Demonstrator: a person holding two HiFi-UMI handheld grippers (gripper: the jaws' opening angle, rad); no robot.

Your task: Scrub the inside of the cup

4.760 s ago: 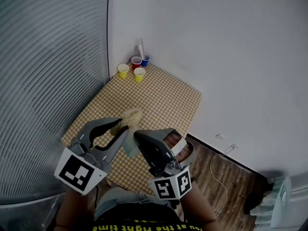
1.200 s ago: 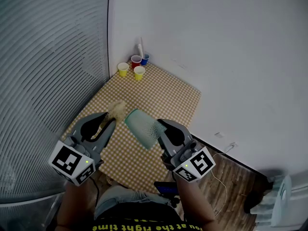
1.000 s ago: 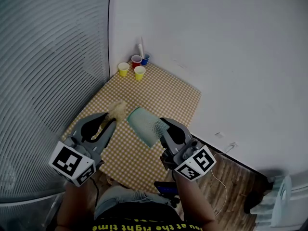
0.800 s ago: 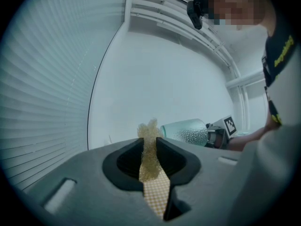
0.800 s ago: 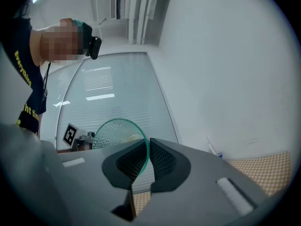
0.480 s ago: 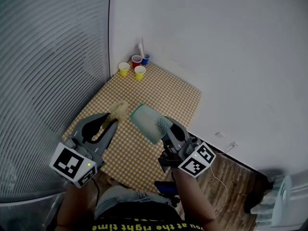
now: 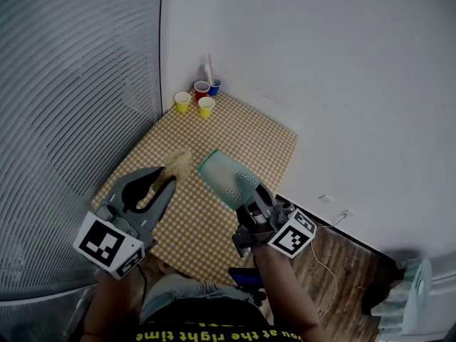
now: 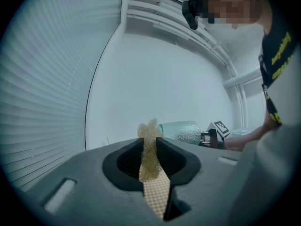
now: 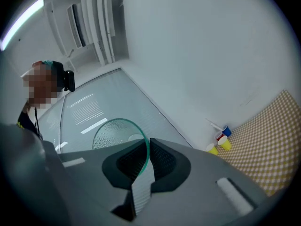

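Observation:
A translucent green cup (image 7: 225, 178) hangs tilted above the checked table (image 7: 249, 137), and my right gripper (image 7: 251, 193) is shut on its wall. In the right gripper view the cup's rim (image 9: 120, 132) runs down between the jaws of the right gripper (image 9: 146, 149). My left gripper (image 7: 168, 179) is shut on a yellowish scrubbing sponge (image 7: 179, 163), held just left of the cup and apart from it. In the left gripper view the sponge (image 8: 150, 147) stands pinched in the left gripper (image 8: 150, 144), with the cup (image 8: 182, 130) beyond it to the right.
Two yellow small cups (image 7: 182, 103) (image 7: 206, 107), a red one (image 7: 202, 90) and a blue one (image 7: 215, 87) holding a white stick stand at the table's far corner. A ribbed blind (image 7: 71, 84) lies to the left, a white wall (image 7: 320, 70) behind, wooden floor (image 7: 342, 262) at lower right.
The right gripper has rolled, turning the cup and lifting its far end a little. The left gripper with the sponge has kept still. Several seconds ago sponge and cup were together.

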